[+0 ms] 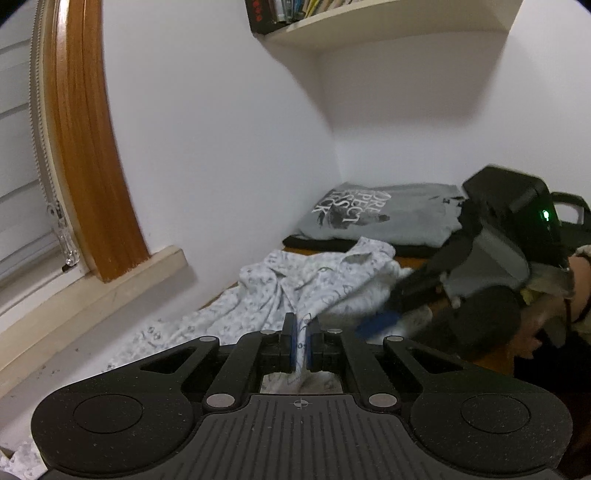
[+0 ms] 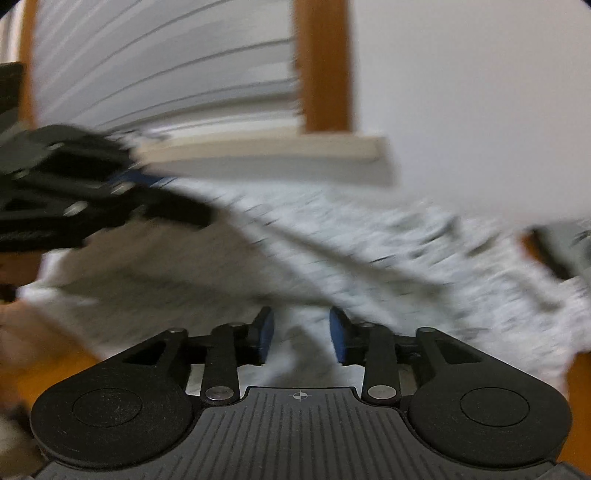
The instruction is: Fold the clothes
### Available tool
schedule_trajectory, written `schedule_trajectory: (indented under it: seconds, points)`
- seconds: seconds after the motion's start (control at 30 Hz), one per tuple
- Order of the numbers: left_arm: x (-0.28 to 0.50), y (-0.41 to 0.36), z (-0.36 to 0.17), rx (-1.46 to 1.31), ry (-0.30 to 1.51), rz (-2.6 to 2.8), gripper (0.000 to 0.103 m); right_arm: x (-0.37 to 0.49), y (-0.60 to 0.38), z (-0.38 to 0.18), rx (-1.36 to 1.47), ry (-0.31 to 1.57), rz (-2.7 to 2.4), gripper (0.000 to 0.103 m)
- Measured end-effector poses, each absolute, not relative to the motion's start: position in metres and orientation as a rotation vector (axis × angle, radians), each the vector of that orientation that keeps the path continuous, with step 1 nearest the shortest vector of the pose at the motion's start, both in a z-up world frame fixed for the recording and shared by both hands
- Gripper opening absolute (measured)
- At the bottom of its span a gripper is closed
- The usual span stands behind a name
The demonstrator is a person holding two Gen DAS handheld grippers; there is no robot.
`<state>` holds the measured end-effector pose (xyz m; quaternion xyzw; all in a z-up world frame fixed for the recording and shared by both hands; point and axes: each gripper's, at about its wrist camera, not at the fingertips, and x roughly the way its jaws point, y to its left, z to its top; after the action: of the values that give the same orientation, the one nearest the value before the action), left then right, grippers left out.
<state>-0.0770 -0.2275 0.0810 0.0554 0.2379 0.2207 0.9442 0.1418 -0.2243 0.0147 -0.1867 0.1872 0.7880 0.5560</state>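
While the left wrist view looks along its own fingers, the left claw point(image 1: 302, 341) stands closed, its blue pads pinching a fold of the white cotton shirt with a small grey print point(image 1: 295, 284). That shirt lies crumpled on the brown wooden tabletop point(image 1: 410, 262), against the white wall and below the wooden window sill point(image 1: 92, 295). Behind it a folded grey T-shirt with white lettering point(image 1: 380, 214) rests on a folded black garment point(image 1: 332, 242); the letters show upside down and only in part, so I cannot read them with certainty. The right claw point(image 1: 376, 325) reaches in from the right, blurred, its blue tips at the shirt's edge. A white shelf of books point(image 1: 332, 26) hangs above; the spines are too small to read.

In the right wrist view, badly blurred, the right claw point(image 2: 302, 332) has its jaws apart, with white shirt cloth point(image 2: 369, 258) lying between the pads but not pinched. The left claw point(image 2: 140, 181) shows at the left, gripping the shirt's raised edge.

To do this step well, I judge the right claw should close on a matching edge or seam, then both should draw the cloth taut and flat before any fold; a loose pinch would let it slip.
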Motion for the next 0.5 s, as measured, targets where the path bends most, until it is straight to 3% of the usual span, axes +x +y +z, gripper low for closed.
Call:
schedule_trajectory:
  seconds: [0.4,0.5]
  points:
    - [-0.078,-0.235,0.047,0.087,0.531,0.418,0.005,0.156,-0.233,-0.001,-0.38,0.429,1.668,0.035]
    - [-0.078,-0.236,0.038,0.075,0.546,0.408,0.005,0.171,-0.254,-0.003,-0.377,0.447,1.639,0.041]
